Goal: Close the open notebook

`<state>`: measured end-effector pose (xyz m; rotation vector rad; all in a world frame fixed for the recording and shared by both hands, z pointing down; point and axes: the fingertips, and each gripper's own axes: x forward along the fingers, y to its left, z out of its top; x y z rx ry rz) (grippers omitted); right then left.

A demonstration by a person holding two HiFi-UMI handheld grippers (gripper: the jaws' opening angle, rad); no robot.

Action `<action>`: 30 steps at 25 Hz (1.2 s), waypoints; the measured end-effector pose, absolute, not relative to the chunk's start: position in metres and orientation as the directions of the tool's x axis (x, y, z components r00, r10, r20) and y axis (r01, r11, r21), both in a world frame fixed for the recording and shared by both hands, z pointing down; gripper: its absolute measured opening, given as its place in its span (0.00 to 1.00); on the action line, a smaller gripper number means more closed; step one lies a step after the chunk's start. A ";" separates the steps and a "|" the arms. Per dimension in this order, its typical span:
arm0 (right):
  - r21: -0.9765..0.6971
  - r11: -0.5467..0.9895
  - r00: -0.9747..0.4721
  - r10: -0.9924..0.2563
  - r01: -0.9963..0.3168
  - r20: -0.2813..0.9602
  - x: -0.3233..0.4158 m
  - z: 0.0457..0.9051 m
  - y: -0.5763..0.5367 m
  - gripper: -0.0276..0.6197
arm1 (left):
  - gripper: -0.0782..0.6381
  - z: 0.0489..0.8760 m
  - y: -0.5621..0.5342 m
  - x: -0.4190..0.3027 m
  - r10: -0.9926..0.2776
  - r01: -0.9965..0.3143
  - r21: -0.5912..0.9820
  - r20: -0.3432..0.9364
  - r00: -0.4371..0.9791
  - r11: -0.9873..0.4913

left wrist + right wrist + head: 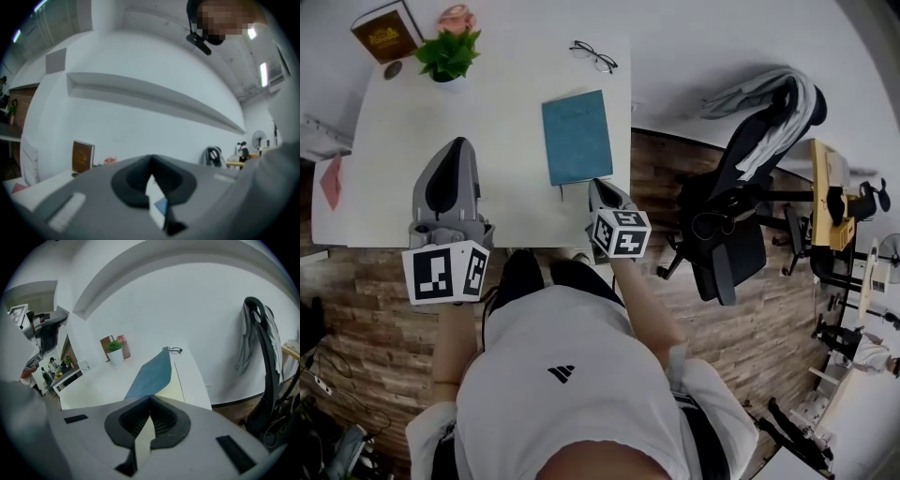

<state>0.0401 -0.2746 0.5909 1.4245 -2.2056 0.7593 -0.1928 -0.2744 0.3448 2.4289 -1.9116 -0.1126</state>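
Observation:
A teal notebook (577, 136) lies flat on the white table (403, 131), cover up, near the table's right edge. In the right gripper view its cover (152, 373) runs away from the jaws, with a cream strip of pages (172, 386) showing along its right side. My right gripper (598, 184) is just at the notebook's near right corner, shut, with nothing between its jaws (150, 397). My left gripper (457, 143) hovers over the table's left part, well apart from the notebook, and its jaws (151, 157) meet at the tips, empty.
At the table's far side stand a potted plant (448, 54) and a brown book (386, 33), with glasses (593, 56) further right. A black office chair (736, 211) draped with a grey garment stands right of the table. A small side table (328, 202) holds something pink.

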 end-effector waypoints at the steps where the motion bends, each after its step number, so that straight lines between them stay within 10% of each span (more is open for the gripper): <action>1: -0.212 0.334 -0.392 -0.708 -0.919 0.587 0.042 0.585 -0.274 0.04 | 0.12 0.344 -0.274 -0.190 -0.971 -0.967 0.083 -0.030 0.237 -0.239; 30: 0.060 0.445 -0.421 -0.878 -0.894 0.228 0.065 0.417 -0.258 0.04 | 0.12 0.314 -0.248 -0.135 -0.950 -0.952 0.011 -0.075 0.304 -0.305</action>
